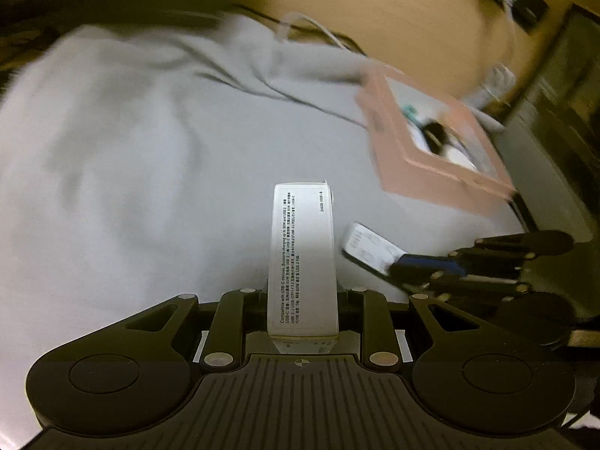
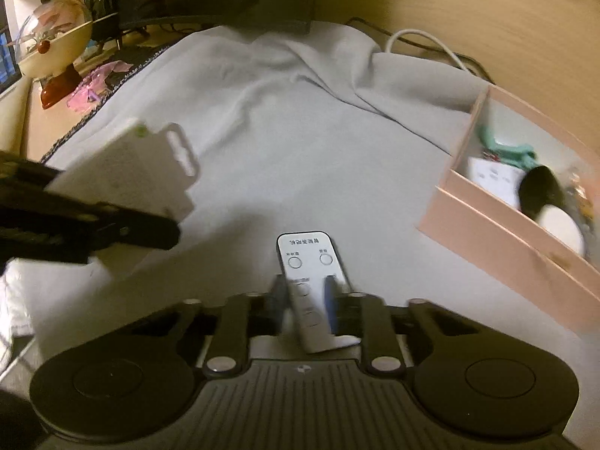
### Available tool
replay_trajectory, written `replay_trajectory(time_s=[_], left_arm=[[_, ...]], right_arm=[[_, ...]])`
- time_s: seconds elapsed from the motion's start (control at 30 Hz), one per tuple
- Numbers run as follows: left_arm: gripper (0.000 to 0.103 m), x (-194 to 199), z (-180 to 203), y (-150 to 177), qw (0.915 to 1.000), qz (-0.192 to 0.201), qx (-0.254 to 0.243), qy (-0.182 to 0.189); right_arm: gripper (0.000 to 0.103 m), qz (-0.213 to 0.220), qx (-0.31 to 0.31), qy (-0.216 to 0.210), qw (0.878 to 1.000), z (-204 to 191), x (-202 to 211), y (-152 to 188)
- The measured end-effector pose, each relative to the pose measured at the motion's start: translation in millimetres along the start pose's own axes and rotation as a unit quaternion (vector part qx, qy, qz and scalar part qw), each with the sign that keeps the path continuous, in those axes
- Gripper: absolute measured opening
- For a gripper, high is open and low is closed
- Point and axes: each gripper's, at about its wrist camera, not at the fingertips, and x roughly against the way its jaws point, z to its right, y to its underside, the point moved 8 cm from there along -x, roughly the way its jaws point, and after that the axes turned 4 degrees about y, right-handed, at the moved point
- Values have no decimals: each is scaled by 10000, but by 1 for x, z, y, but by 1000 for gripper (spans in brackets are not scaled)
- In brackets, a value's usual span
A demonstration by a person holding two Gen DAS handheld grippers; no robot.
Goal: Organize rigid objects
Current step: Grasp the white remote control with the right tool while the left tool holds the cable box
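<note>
Two items held, one per gripper. White box (image 1: 302, 258), tall and narrow with small black print down its face, stands clamped between the jaws of the left gripper (image 1: 302, 300). White remote (image 2: 313, 285), slim with round buttons, is pinched in the right gripper (image 2: 304, 300), jaws closed on its sides. Pink tray (image 2: 498, 232), partitioned and part-filled, lies ahead to the right on grey cloth (image 2: 300, 150).

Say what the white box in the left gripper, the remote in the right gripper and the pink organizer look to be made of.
White box: matte printed cardboard, probably; sharp folded edges. Remote: smooth white plastic, likely; rounded corners, ringed buttons. Pink organizer: matte board or plastic; blur leaves it open.
</note>
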Motion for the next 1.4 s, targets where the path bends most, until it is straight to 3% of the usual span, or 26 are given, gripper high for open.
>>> replay_trajectory(time_s=[0.17,0.33,0.4,0.47,0.5,0.73,0.93,1.0,1.07,1.1,1.23,1.4], left_arm=[[27,-27,39,14,9957,-500,-406,664],[27,-35,48,8,9953,-468,-426,728],[27,-32,45,3,9965,-366,-354,670],[27,-27,38,0,9976,-277,-270,574],[27,-24,33,-1,9982,-238,-205,512],[27,-5,-7,10,9986,-169,456,183],[27,9,-27,23,9968,-118,789,28],[27,11,-31,25,9965,-122,830,25],[27,10,-30,27,9963,-150,844,48],[27,8,-29,27,9963,-177,833,66],[27,-2,-13,26,9972,-317,615,272],[27,-21,28,25,9949,-658,43,758]], right_arm=[[4,-54,-450,365,9983,39,35,27],[8,53,-766,640,9950,61,55,44],[21,52,-798,606,9950,60,54,43],[53,137,-792,579,9951,57,51,39],[57,214,-742,562,9954,54,49,35],[58,257,-409,126,9988,23,12,2],[61,-78,-255,6,9996,10,-33,-9],[61,-37,-207,43,9998,6,-32,-11],[41,-74,-96,-14,9999,0,-28,-9],[39,-106,-55,-70,9999,-3,-25,-7],[38,-194,-164,-183,9995,0,-8,5],[38,-19,-852,-105,9963,33,39,23]])
